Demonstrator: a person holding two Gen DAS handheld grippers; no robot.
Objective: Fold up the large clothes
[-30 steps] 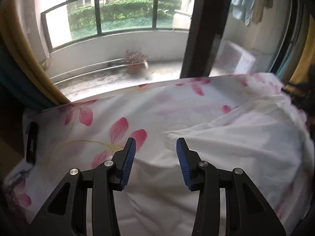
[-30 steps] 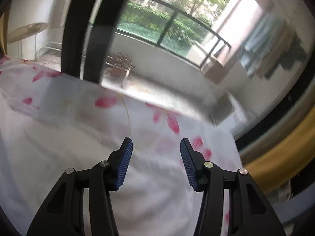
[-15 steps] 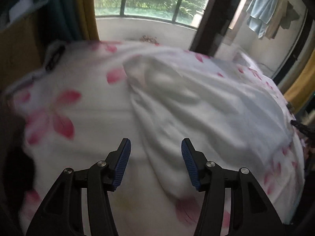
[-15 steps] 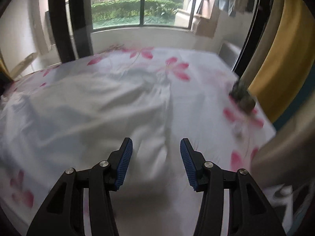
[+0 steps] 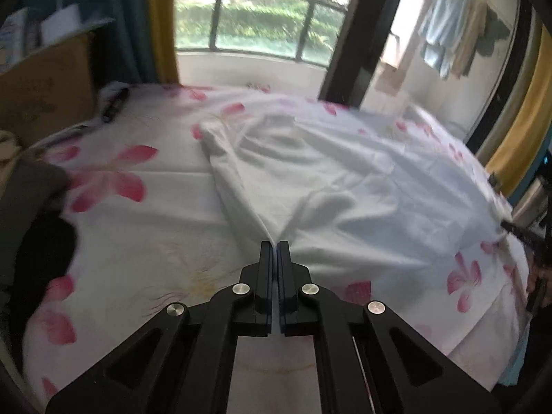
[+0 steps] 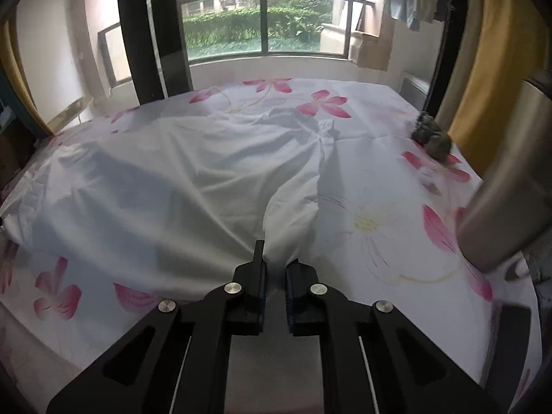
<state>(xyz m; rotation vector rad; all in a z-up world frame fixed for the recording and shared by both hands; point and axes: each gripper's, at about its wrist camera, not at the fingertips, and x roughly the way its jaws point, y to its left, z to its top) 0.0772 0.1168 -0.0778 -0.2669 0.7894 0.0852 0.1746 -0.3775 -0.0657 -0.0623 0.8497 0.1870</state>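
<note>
The left gripper [image 5: 275, 244] is seen just clamped on the near edge of the white garment [image 5: 327, 176], and the right gripper [image 6: 274, 257] likewise (jaws just drawn in). The garment is spread rumpled over the floral bedsheet [image 6: 376, 220]. With both corners pinched, the 2 are probably to be lifted together and carried across.

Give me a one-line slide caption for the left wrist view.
Left gripper shut on a corner of the white garment spread over the floral bedsheet.
</note>
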